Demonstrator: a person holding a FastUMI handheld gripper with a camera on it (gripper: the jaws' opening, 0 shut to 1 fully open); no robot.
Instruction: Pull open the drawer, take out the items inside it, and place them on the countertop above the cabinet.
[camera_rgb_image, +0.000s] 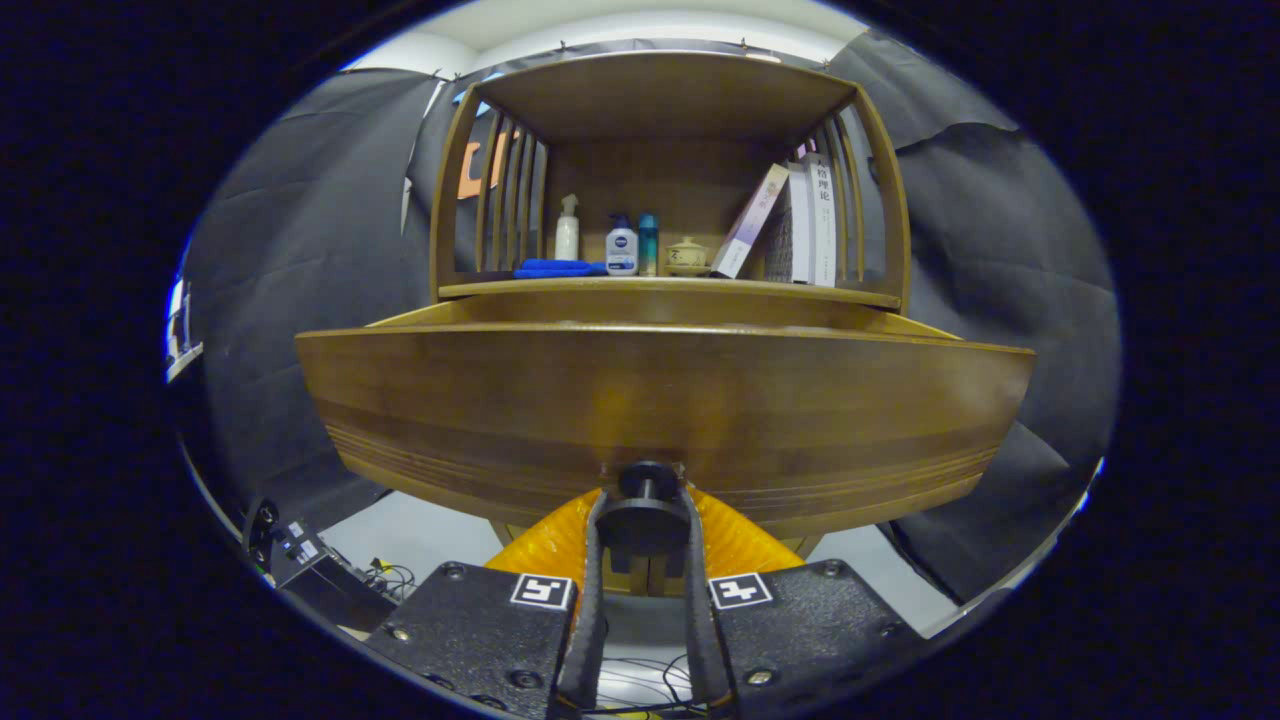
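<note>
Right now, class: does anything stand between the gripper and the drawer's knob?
Nothing visible does. The gripper already has its fingers closed on the knob of the drawer, which is pulled out below the countertop.

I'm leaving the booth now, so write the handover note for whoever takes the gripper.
Gripper: shut on the drawer knob, both fingers pressing its sides.
Drawer: pulled out from the cabinet, front panel close ahead; its inside is hidden behind the panel.
Countertop: holds a blue cloth, bottles, a teacup and books.
Done: drawer pulled open.
Left: release the knob, lift out the items, place them on the countertop.
</note>
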